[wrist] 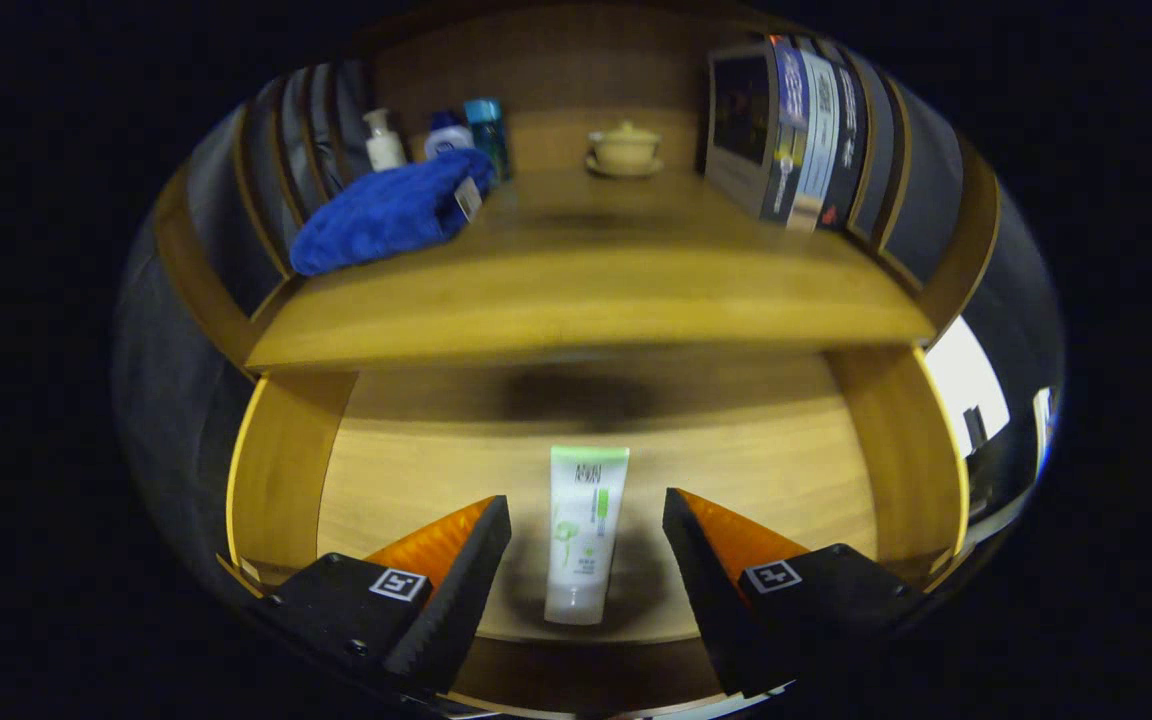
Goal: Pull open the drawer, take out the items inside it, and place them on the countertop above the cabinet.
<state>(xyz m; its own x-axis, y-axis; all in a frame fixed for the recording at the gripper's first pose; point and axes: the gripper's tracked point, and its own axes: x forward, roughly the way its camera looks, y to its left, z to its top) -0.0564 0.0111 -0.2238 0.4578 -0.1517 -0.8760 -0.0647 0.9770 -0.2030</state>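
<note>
Lying lengthwise on the floor of the pulled-out wooden drawer (pixel 416 470), a white squeeze tube with a green end (pixel 584 535) is seen between the spread fingers of the gripper (pixel 586 560), which is wide open and grips nothing. The opening step is judged done; a folded blue towel (pixel 386 212) is already on the wooden table (pixel 586 290) (alongside bottles). Grasping, lifting and placing the tube remain.

A lidded cup on a saucer (pixel 624 150), bottles (pixel 385 140) and boxes (pixel 791 130) stand at the back.
</note>
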